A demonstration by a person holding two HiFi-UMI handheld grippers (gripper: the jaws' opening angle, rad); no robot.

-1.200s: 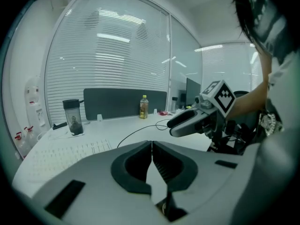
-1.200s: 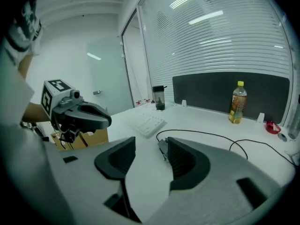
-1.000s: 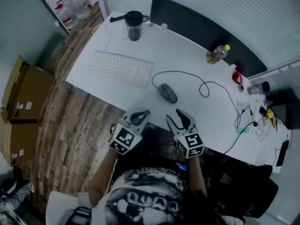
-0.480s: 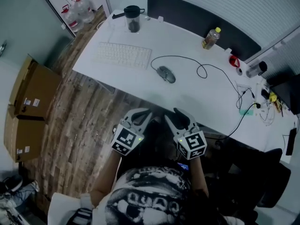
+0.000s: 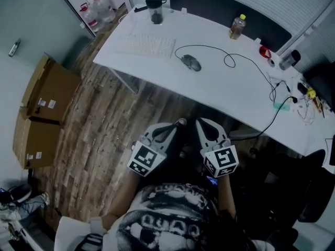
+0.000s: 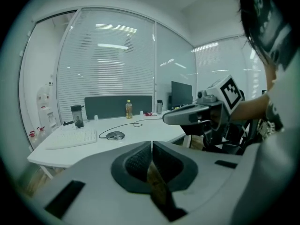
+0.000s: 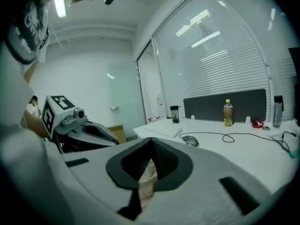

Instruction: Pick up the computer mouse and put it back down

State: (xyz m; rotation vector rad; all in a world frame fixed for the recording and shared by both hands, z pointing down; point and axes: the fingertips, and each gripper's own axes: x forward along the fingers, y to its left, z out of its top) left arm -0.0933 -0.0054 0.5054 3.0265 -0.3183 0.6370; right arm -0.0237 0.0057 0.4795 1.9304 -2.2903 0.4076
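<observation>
The grey computer mouse [image 5: 191, 63] lies on the white desk [image 5: 230, 88], its black cord looping to the right. Both grippers hang over the wooden floor, well short of the desk's near edge and far from the mouse. My left gripper [image 5: 179, 123] is shut, its pads meeting with nothing between them. My right gripper [image 5: 201, 122] has just been closing and now stands shut, also empty. The mouse [image 6: 115, 135] is small and distant in the left gripper view past the left gripper [image 6: 152, 144]. It is just as far off [image 7: 190, 140] beyond the right gripper [image 7: 151, 142].
A white keyboard [image 5: 144, 46] lies left of the mouse, a black cup [image 5: 155, 9] behind it. A bottle [image 5: 237, 26] stands at the back and cables [image 5: 282, 95] clutter the right end. Cardboard boxes [image 5: 44, 95] stand on the floor at left.
Both grippers have drawn back from the desk edge, out over the floor, and the desk now sits farther off. The right jaws went from open to shut.
</observation>
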